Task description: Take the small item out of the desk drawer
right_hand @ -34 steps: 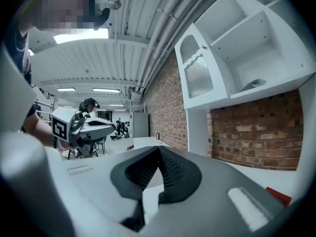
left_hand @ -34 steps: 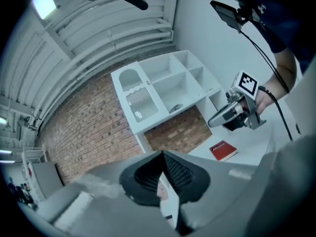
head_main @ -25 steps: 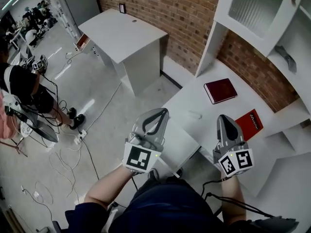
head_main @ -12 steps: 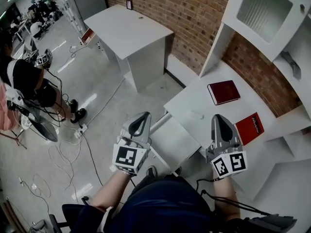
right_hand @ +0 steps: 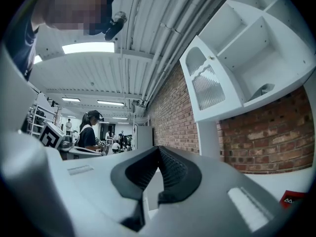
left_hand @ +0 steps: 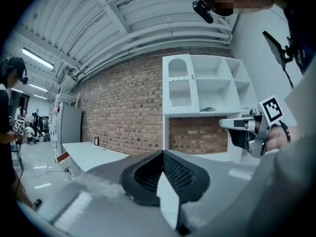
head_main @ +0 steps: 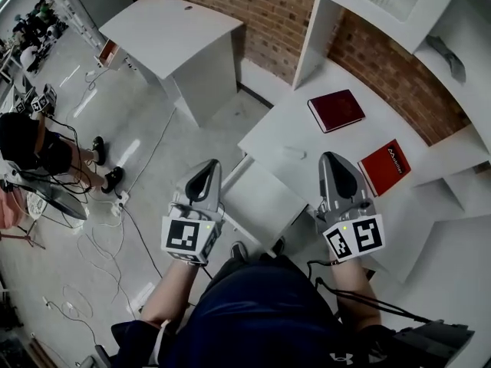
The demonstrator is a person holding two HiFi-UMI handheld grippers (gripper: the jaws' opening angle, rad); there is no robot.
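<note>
In the head view the white desk (head_main: 280,133) has its drawer (head_main: 265,205) pulled out toward me; the inside looks plain white and I make out nothing in it. A small pale item (head_main: 295,153) lies on the desk top just behind the drawer. My left gripper (head_main: 205,167) is shut and empty, hanging over the floor just left of the drawer's front. My right gripper (head_main: 335,159) is also shut and empty, above the desk's near edge to the right of the drawer. In each gripper view the jaws meet at the tips: left gripper (left_hand: 162,154), right gripper (right_hand: 158,149).
A dark red book (head_main: 336,110) and a red booklet (head_main: 387,165) lie on the desk. A white shelf unit (head_main: 383,6) rises behind it against the brick wall. A second white desk (head_main: 173,33) stands at the far left. A person (head_main: 31,140) and cables (head_main: 100,244) are on the floor at left.
My left gripper has drawn back down and left, off the drawer's front. The right gripper has barely moved. The head view has shifted, so the desk sits higher in the picture.
</note>
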